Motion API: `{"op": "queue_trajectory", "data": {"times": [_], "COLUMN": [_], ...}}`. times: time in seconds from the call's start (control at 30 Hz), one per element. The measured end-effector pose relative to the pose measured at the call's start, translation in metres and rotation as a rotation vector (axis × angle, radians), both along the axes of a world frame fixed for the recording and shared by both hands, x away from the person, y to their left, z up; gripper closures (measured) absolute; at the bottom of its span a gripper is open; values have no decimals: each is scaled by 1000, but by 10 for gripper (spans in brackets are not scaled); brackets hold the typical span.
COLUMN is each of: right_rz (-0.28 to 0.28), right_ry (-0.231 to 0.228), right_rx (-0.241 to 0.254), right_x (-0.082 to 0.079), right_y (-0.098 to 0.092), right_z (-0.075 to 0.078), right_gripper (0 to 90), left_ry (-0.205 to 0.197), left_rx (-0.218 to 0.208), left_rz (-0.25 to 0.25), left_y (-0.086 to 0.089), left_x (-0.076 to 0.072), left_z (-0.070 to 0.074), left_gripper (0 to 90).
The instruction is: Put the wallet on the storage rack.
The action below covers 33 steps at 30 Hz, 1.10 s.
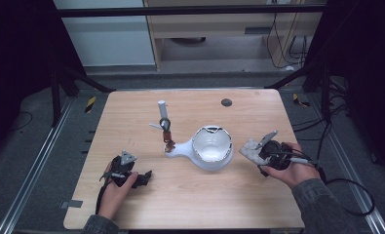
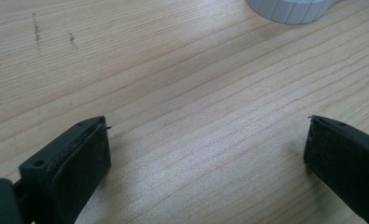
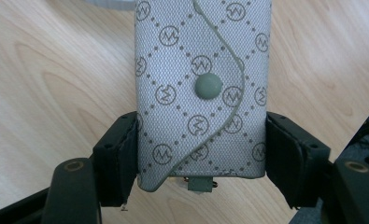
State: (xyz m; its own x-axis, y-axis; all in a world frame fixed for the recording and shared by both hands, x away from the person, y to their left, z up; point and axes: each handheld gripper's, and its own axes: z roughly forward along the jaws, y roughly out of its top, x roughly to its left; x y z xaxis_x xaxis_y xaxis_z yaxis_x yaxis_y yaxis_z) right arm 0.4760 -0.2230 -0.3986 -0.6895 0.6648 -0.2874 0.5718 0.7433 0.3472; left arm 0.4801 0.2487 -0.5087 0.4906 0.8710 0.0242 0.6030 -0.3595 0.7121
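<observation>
Surface: wooden table (image 1: 190, 195) with dark surroundings and a metal frame around it; we work from the near edge.
Held thing: grey patterned key pouch (image 3: 202, 88) with a snap button, clamped by its two long edges, off the wood, just right of the white bowl (image 1: 212, 148).
Right gripper (image 1: 258, 152): our jaws are closed on the pouch, pads pressing both sides near its lower end.
Left gripper (image 1: 142, 178): jaws stand wide apart with nothing between them, resting low over the bare table at the near left.
Bowl: white, handled, mid-table; a small stand with a white tube (image 1: 162, 104) rises just beside its handle.
Step in hand, as we judge it: carrying the pouch toward the bowl.
How to do it well: we keep the squeeze even, since the grip sits low and the fabric could pivot; we lift above the rim before crossing, then centre over the opening before letting go.
Risk: brushing the rim could shift the bowl.
</observation>
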Motion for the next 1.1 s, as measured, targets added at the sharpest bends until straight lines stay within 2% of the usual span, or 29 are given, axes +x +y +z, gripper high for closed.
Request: {"op": "queue_trajectory", "data": {"times": [0.27, 0.3, 0.43, 0.83, 1.1], "right_rz": [44, 65, 96, 184, 222], "right_ry": [-30, -36, -47, -47, -32], "right_rx": [-30, -41, -67, -114, -131], "right_x": [-6, -6, -8, -7, -3], "right_y": [15, 19, 31, 69, 89], "right_z": [20, 25, 32, 46, 48], "right_gripper": [322, 322, 322, 322, 323], "left_ry": [0, -1, -1, -2, -3], "left_rx": [1, 1, 1, -1, -4], "left_rz": [-1, -2, -2, -3, -3], "left_y": [0, 0, 0, -1, -1], "left_x": [0, 0, 0, 0, 0], "left_z": [0, 0, 0, 0, 0], "left_gripper": [0, 0, 0, 0, 0]}}
